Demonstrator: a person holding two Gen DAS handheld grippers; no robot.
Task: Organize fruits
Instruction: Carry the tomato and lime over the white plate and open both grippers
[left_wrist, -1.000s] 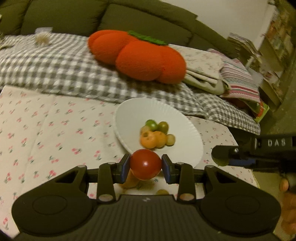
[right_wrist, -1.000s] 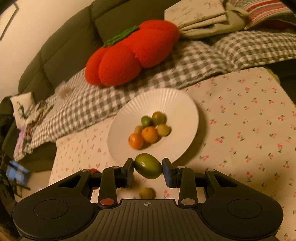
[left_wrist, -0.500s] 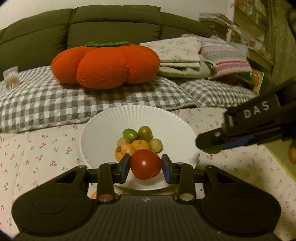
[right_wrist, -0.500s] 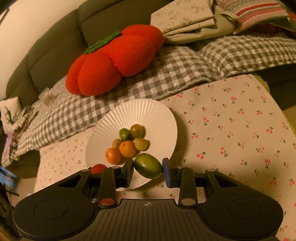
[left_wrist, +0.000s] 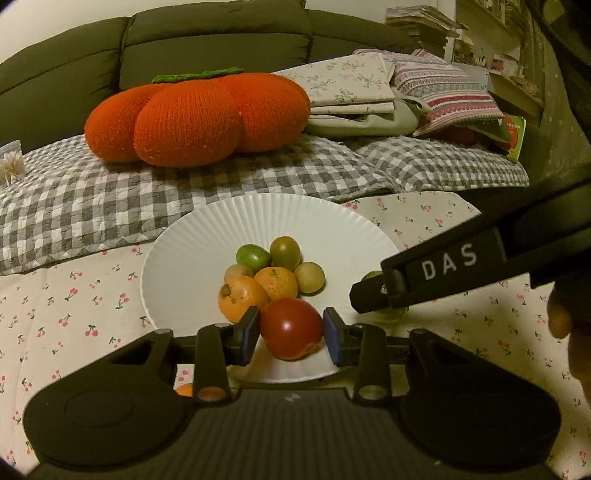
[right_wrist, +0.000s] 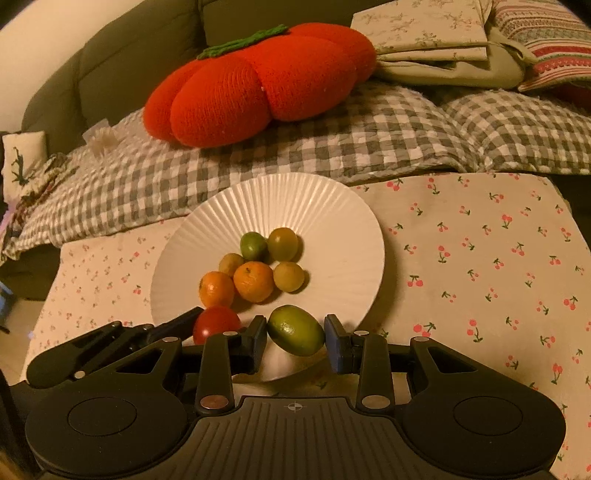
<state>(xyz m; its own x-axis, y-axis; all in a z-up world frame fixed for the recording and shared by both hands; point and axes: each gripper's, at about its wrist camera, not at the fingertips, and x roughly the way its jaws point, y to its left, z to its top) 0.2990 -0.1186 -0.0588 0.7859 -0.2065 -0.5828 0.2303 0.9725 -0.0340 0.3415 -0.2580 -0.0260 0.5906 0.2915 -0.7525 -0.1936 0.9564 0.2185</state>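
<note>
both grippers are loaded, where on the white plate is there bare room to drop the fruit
The ribbed white plate is bare along its far and right rim, and in the near strip below the red tomato in the left gripper and the green lime in the right gripper. The centre is crowded with two oranges and small green fruits.

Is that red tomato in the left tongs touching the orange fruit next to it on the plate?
Cannot tell. In the left wrist view the tomato overlaps the nearest orange; in the right wrist view they meet edge to edge, neither showing contact or a gap.
</note>
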